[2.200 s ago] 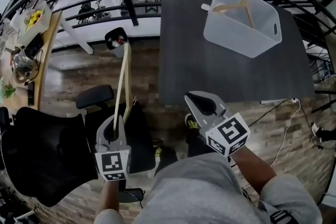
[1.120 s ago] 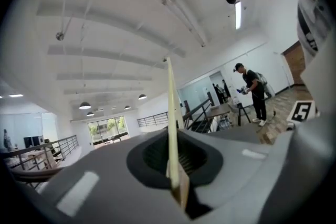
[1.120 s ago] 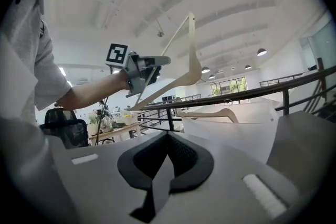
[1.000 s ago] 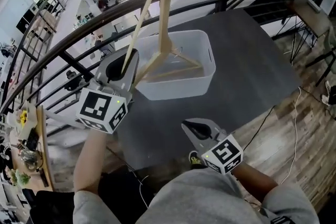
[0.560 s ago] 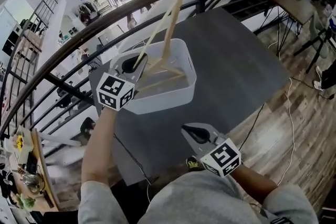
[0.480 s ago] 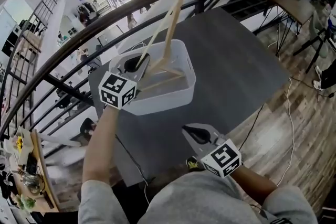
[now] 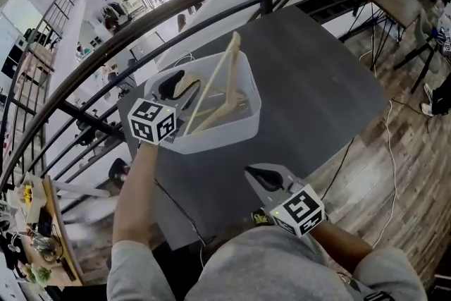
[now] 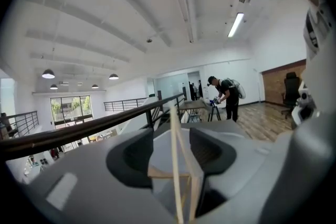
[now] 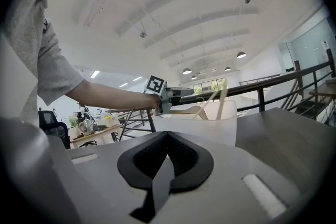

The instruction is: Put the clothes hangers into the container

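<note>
Between the jaws of my left claw [image 8: 170,157] stands the wooden hanger [image 8: 175,176]. The jaws have just been opening and now sit apart, with the wood between them but no pad pressing on it, so I read it as let go. From the head view that claw hangs just over the near left rim of the white container [image 7: 243,122]. The hanger leans inside, its lower end down in the tub and its upper tip poking above the far rim. A second hanger [image 7: 227,108] lies flat on the container's bottom, beneath the leaning one.

My right claw [image 9: 165,157] is clenched on nothing, jaws meeting. It is held low and near my body at the front edge of the dark surface [image 7: 317,74], well apart from the container.

I judge two hangers are in, the latest only just dropped and not yet settled flat. What remains is to draw the left claw back clear of the wood. No other hanger shows outside the container, so I cannot tell whether more are waiting.
</note>
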